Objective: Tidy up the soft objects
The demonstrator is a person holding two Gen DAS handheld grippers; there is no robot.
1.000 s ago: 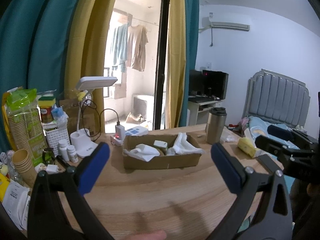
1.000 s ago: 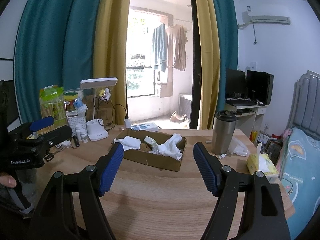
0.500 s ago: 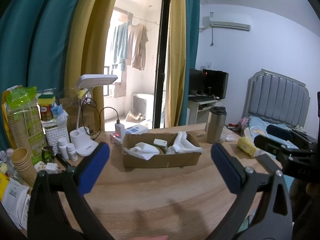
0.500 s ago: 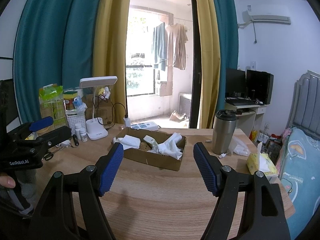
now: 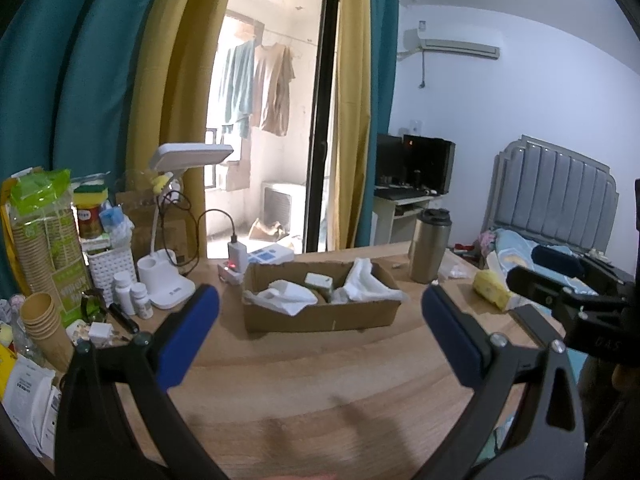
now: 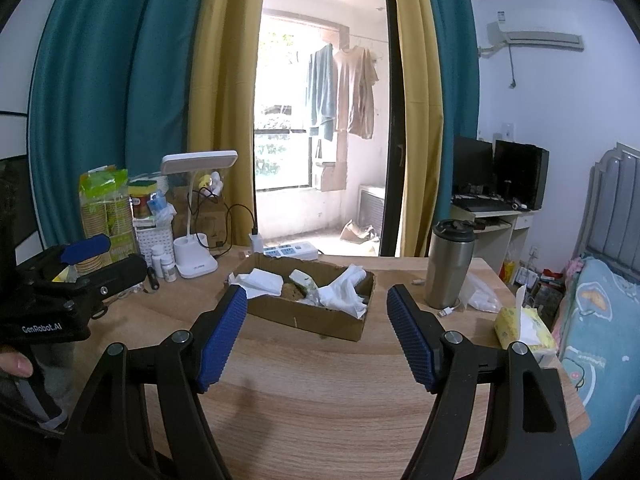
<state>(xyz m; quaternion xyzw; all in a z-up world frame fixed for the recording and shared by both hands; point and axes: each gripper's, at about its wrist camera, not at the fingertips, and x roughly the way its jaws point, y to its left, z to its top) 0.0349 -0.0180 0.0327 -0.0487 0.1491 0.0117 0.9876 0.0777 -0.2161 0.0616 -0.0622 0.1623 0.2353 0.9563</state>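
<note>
A shallow cardboard box (image 5: 320, 316) (image 6: 320, 320) sits in the middle of the wooden table. Inside it lie white cloths (image 5: 288, 298) (image 6: 344, 292), a small green-and-white packet (image 5: 319, 281) (image 6: 303, 280) and something brown (image 6: 292, 290). My left gripper (image 5: 320, 336) stands open, short of the box, with nothing between its blue pads. Likewise my right gripper (image 6: 312, 336) hangs open and empty in front of the box. Each gripper's body shows at the edge of the other's view.
A steel tumbler (image 5: 430, 250) (image 6: 450, 264) stands right of the box, a yellow tissue pack (image 5: 492, 290) (image 6: 524, 328) beyond it. A white desk lamp (image 5: 168, 280) (image 6: 196, 258), pill bottles (image 5: 130, 292), paper cups (image 5: 42, 324) and a power strip (image 6: 290, 250) crowd the left. A bed (image 6: 600, 320) lies right.
</note>
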